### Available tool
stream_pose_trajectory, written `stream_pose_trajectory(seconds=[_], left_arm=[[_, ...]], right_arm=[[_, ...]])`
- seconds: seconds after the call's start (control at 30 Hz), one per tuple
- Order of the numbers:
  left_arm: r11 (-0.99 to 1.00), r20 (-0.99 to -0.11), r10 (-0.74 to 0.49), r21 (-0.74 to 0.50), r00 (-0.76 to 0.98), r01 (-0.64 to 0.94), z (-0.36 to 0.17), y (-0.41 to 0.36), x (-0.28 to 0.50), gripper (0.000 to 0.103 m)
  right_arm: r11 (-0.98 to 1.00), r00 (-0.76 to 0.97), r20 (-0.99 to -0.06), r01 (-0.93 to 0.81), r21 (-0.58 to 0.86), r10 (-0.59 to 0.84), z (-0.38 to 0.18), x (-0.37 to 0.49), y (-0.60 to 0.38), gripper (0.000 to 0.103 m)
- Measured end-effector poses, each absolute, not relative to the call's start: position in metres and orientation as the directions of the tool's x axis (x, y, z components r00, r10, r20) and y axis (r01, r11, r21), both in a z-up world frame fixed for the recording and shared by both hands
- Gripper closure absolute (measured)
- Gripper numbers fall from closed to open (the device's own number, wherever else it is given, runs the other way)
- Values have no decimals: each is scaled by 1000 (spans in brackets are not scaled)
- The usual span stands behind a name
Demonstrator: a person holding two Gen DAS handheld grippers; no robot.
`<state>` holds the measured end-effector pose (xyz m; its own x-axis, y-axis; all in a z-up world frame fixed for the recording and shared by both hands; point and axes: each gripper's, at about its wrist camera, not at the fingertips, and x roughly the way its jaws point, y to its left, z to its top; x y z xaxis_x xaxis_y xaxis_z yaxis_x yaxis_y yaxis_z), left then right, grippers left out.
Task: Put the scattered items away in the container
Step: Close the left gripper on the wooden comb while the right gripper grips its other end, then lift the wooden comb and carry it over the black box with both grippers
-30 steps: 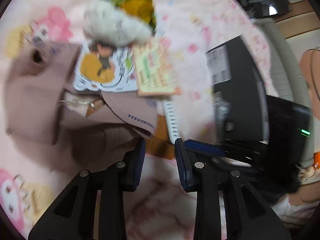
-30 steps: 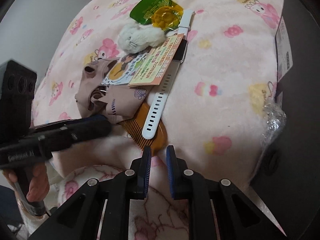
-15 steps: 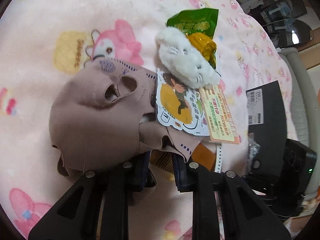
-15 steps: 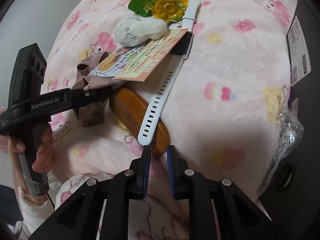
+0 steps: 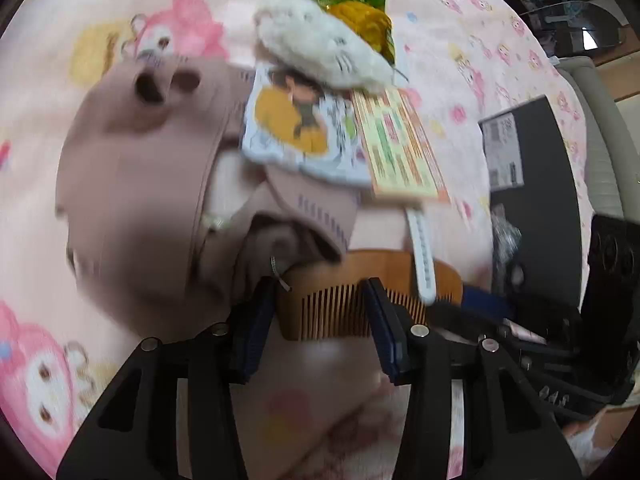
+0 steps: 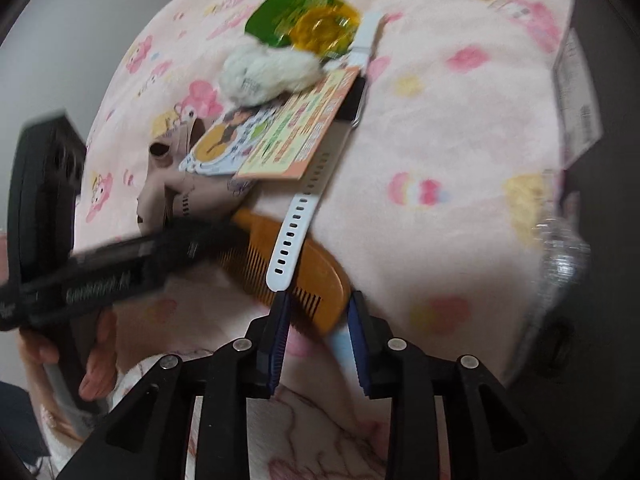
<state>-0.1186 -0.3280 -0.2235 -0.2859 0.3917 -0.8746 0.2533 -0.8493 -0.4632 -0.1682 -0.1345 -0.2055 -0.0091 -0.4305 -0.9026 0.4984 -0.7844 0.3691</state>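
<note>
A wooden comb (image 5: 340,312) lies on the pink blanket under a white watch strap (image 5: 424,256). My left gripper (image 5: 320,304) stands over the comb's teeth with its jaws opening, one finger on each side of the toothed edge, beside the brown cloth (image 5: 140,180). My right gripper (image 6: 318,312) is at the comb's (image 6: 304,268) other end. Its jaws are opening too, with the comb's rounded tip between them and not pinched. A white plush (image 6: 264,72), a green packet (image 6: 296,16), a sticker card (image 6: 228,140) and an orange leaflet (image 6: 296,136) are piled behind.
A black box (image 5: 536,200) stands at the right edge of the blanket, with crumpled foil (image 6: 560,256) beside it. A hand (image 6: 96,360) holds the left gripper's handle at lower left. The pink blanket (image 6: 460,140) stretches bare to the right of the pile.
The left gripper has shifted from the brown cloth's edge onto the comb and its jaws have widened. The right gripper's jaws have spread apart around the comb's end.
</note>
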Motion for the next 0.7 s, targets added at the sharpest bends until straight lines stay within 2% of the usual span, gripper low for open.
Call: stream_pose_trajectory(seconds=[0.1, 0.3, 0.7], left_arm=[[-806, -851, 421, -510, -313, 301, -230, -338, -115, 57], [-786, -847, 412, -517, -336, 338, -236, -334, -118, 60], [-790, -760, 420, -575, -496, 212, -135, -298, -77, 66]], right_arm=[[-783, -1, -910, 509, 357, -415, -210, -166, -139, 74], [-796, 39, -907, 464, 389, -420, -223, -178, -133, 74], [-741, -108, -840, 539, 399, -531, -122, -144, -86, 74]])
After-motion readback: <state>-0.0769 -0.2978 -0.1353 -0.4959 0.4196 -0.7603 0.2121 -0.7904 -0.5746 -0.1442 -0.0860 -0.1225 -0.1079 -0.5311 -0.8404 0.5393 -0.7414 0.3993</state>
